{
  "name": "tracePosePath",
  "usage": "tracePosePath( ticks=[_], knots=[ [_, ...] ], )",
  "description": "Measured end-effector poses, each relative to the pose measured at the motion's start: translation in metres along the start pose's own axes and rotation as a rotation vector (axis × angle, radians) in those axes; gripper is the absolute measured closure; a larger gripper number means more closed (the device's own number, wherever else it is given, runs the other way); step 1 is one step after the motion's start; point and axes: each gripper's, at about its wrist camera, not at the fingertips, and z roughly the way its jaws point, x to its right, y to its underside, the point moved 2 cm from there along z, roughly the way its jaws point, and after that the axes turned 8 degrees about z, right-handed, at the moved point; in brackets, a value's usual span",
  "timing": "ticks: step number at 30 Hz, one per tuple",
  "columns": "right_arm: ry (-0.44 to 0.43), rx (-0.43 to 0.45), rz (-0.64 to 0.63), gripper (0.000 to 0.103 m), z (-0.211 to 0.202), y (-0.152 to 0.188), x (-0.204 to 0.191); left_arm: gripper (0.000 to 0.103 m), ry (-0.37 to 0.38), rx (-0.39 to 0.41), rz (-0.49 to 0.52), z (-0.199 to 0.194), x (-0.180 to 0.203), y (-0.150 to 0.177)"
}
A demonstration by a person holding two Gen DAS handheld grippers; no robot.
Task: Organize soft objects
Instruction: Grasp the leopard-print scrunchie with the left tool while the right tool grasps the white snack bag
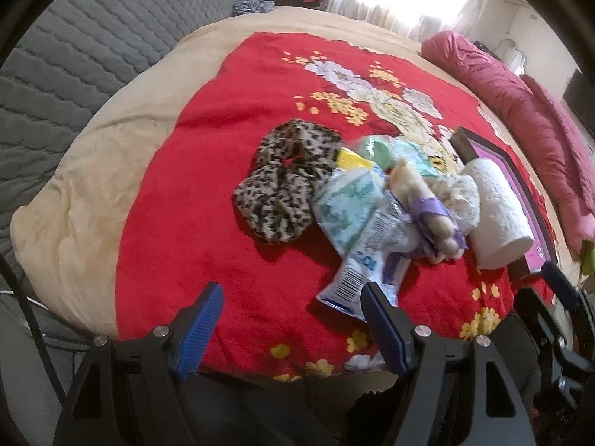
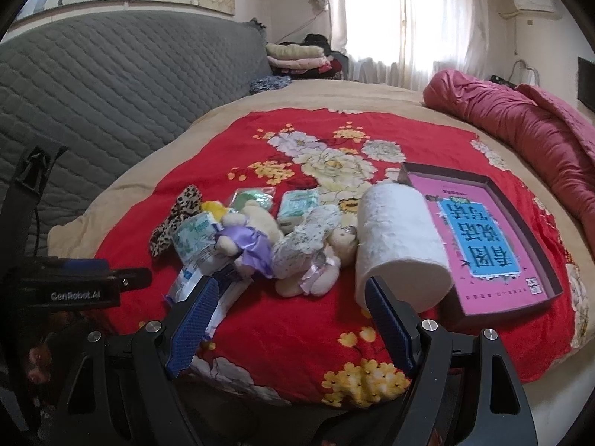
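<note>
A pile of soft things lies on a red floral blanket (image 1: 208, 230) (image 2: 297, 327). A leopard-print cloth (image 1: 286, 182) (image 2: 178, 215) lies at its left. Beside it are tissue packs (image 1: 346, 208) (image 2: 297, 208) and a plastic packet (image 1: 357, 278). A teddy bear with a purple ribbon (image 1: 427, 212) (image 2: 245, 241) and a second bear in floral cloth (image 2: 316, 256) lie in the middle. A white paper roll (image 1: 498, 215) (image 2: 398, 245) lies at the right, against a dark box with a pink inside (image 1: 498, 156) (image 2: 483, 238). My left gripper (image 1: 292, 290) (image 2: 74, 282) and right gripper (image 2: 292, 282) are open, near the bed's front edge.
A grey quilted headboard (image 2: 130, 89) runs along the left. A rolled pink duvet (image 1: 528, 119) (image 2: 539, 130) lies along the bed's right side. Folded clothes (image 2: 297, 55) are stacked at the far end by a curtained window. A beige cover (image 1: 122, 141) shows around the red blanket.
</note>
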Motion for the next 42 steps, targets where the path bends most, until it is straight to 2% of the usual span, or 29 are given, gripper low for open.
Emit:
tracePosePath(
  ticks=[10, 14, 19, 27, 34, 35, 37, 39, 42],
  knots=[
    [-0.151, -0.133, 0.074, 0.021, 0.037, 0.016, -0.033, 0.028, -0.021, 0.025, -0.078, 0.017, -0.036, -0.012],
    [-0.152, -0.162, 0.067, 0.021, 0.053, 0.022, -0.049, 0.028, 0.005, 0.040, -0.075, 0.024, -0.037, -0.020],
    [-0.136, -0.183, 0.086, 0.021, 0.074, 0.024, -0.056, 0.028, 0.002, 0.037, -0.051, 0.041, -0.035, -0.031],
    [-0.123, -0.235, 0.224, 0.021, 0.109, 0.023, -0.054, 0.028, 0.008, 0.039, -0.007, 0.067, -0.039, -0.040],
    [-0.079, -0.266, 0.263, 0.021, 0.136, 0.023, -0.056, 0.028, 0.021, 0.042, 0.005, 0.082, -0.043, -0.042],
    [-0.071, -0.259, 0.258, 0.022, 0.135, 0.022, -0.054, 0.031, 0.018, 0.050, 0.010, 0.082, -0.042, -0.043],
    [-0.056, -0.245, 0.215, 0.031, 0.133, 0.020, -0.056, 0.040, 0.016, 0.068, 0.011, 0.082, -0.042, -0.045],
    [-0.056, -0.233, 0.170, 0.037, 0.129, 0.018, -0.057, 0.053, 0.031, 0.079, 0.003, 0.082, -0.043, -0.046],
    [-0.056, -0.200, 0.100, 0.041, 0.119, 0.014, -0.059, 0.066, 0.057, 0.088, -0.011, 0.082, -0.043, -0.047]
  ],
)
